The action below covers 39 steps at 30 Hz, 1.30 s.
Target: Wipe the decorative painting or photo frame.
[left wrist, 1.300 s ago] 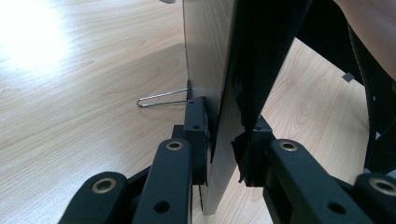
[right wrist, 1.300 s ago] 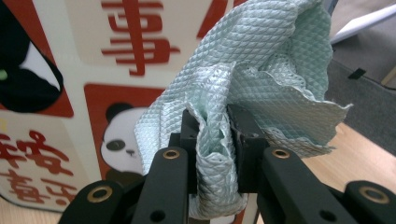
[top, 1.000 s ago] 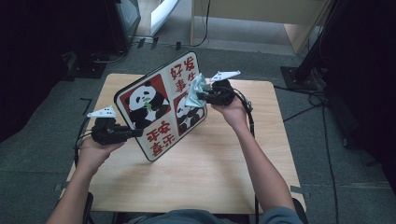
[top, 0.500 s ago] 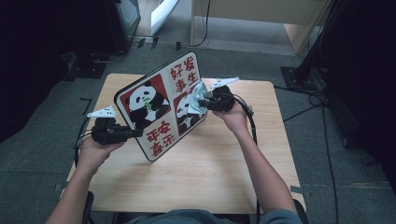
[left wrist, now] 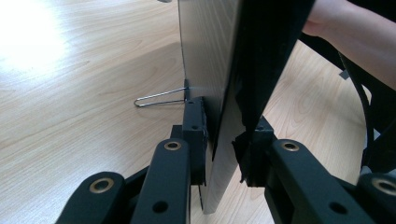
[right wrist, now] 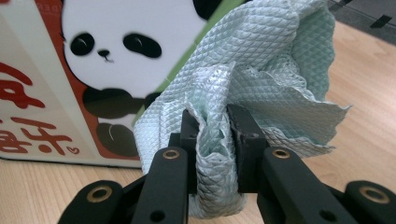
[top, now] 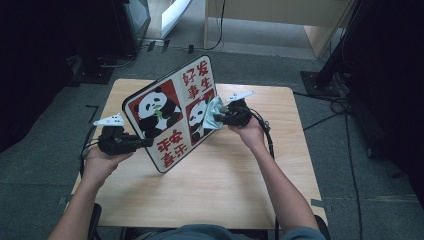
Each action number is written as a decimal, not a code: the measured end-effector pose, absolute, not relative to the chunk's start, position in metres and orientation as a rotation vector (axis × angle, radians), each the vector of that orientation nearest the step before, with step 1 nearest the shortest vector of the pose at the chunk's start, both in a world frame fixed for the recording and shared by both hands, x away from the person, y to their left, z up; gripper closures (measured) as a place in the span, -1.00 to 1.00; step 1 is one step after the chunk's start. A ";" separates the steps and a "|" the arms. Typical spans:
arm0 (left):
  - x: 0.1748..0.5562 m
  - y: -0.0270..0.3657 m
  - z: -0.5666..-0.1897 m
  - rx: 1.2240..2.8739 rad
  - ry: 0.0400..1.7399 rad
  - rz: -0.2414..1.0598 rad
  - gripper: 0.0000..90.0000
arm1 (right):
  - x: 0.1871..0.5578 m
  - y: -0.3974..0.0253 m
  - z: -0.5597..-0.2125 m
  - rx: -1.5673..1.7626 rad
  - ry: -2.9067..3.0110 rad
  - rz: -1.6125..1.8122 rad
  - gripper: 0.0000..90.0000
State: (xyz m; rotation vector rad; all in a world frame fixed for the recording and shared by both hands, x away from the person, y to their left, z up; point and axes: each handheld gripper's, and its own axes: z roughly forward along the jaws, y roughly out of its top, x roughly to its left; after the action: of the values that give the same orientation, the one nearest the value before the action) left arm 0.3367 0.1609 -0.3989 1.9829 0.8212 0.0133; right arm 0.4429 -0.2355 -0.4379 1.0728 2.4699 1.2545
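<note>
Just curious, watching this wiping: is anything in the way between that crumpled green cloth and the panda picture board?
Nothing visible. The right gripper pinches the pale green quilted cloth, which lies right against the printed panda board. The left gripper clamps the board's edge, holding it tilted over the wooden table.

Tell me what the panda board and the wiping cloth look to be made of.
Panda board: a thin, stiff panel with a glossy printed front; its back, in the left gripper view, has a dull brushed grey sheen, possibly metal or coated board.
Cloth: pale green, soft, with a quilted diamond-embossed texture and crumpled folds, likely nonwoven wipe or microfibre.
</note>
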 end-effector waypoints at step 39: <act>0.338 0.160 -0.399 1.993 0.801 -0.007 0.65 | 0.438 -0.247 -0.461 1.148 2.508 1.186 0.74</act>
State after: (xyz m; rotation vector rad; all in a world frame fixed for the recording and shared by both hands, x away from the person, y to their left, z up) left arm 0.3380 0.1598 -0.3993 1.9933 0.8008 -0.0067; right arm 0.4378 -0.2468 -0.4609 1.1477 2.5084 1.1857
